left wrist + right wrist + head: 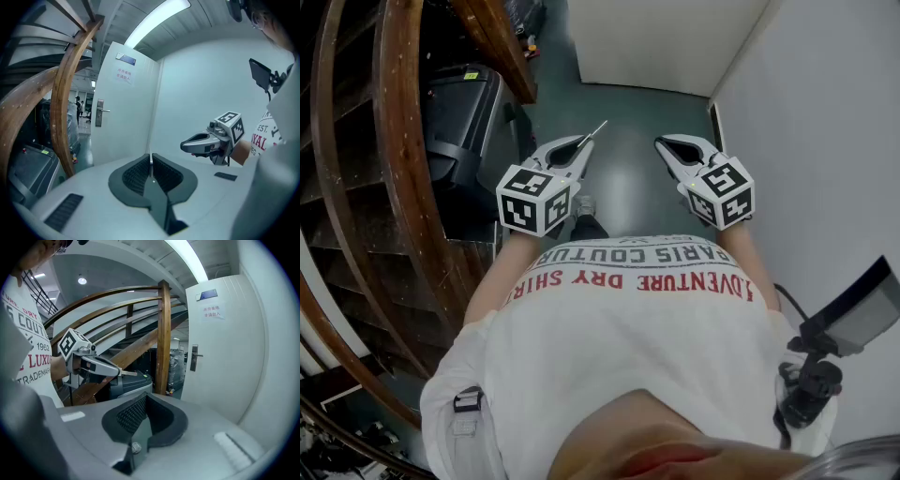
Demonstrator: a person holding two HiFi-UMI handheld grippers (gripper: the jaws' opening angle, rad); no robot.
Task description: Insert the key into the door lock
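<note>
The left gripper (582,147) has its jaws closed on the key (596,131). It pinches the key by one end, so the thin blade sticks out past the fingertips. The key's long axis runs along the jaws, pointing away from the person and a little downward, toward the white door (123,108) ahead. The door lock (99,114), on the plate with the lever handle, sits left of the key's line and well apart from it. The right gripper (662,143) hovers beside the left, jaws pressed together with nothing between them.
</note>
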